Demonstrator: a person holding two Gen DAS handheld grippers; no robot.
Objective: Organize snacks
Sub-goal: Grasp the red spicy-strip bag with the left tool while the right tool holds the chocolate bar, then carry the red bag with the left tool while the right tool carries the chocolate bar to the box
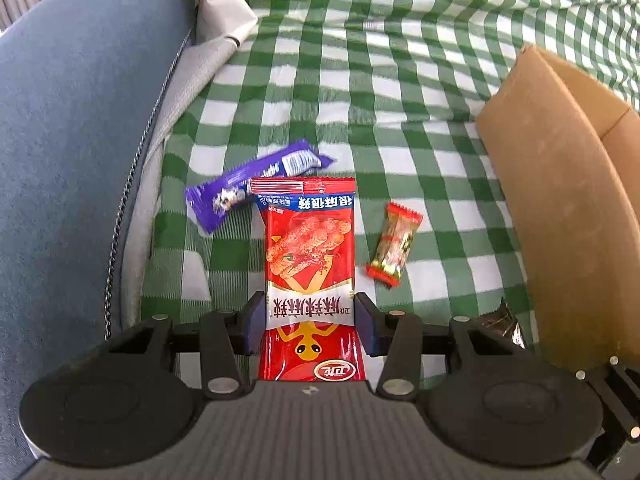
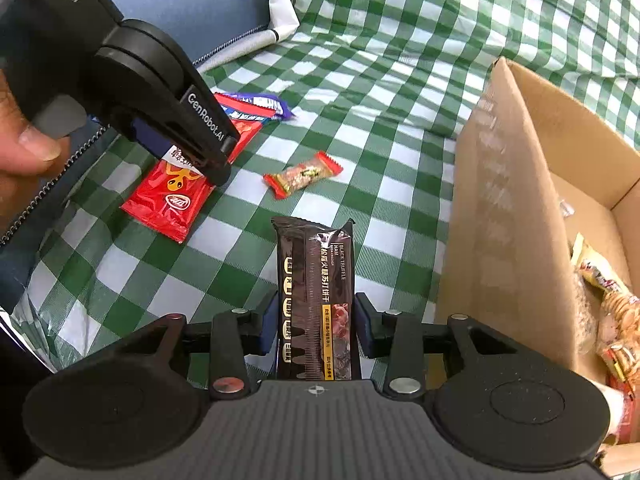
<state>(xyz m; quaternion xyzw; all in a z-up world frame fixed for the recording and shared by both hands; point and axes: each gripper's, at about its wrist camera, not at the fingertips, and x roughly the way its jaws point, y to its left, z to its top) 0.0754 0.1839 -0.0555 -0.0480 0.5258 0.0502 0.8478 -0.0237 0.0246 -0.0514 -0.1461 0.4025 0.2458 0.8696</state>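
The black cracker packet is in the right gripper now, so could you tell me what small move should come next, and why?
Probably swing the right gripper sideways over the cardboard box and release there. Its pads are already closed on the black cracker packet, the box stands open just beside it with other snacks inside, and nothing lies between them.

Glossy plastic red packet [image 1: 310, 264] — matt cardboard box [image 2: 516, 208], woven checked cloth [image 1: 400, 80]

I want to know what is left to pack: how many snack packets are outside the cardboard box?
4: red packet in left gripper, black packet in right gripper, purple bar and small candy on the cloth. Others may be hidden.
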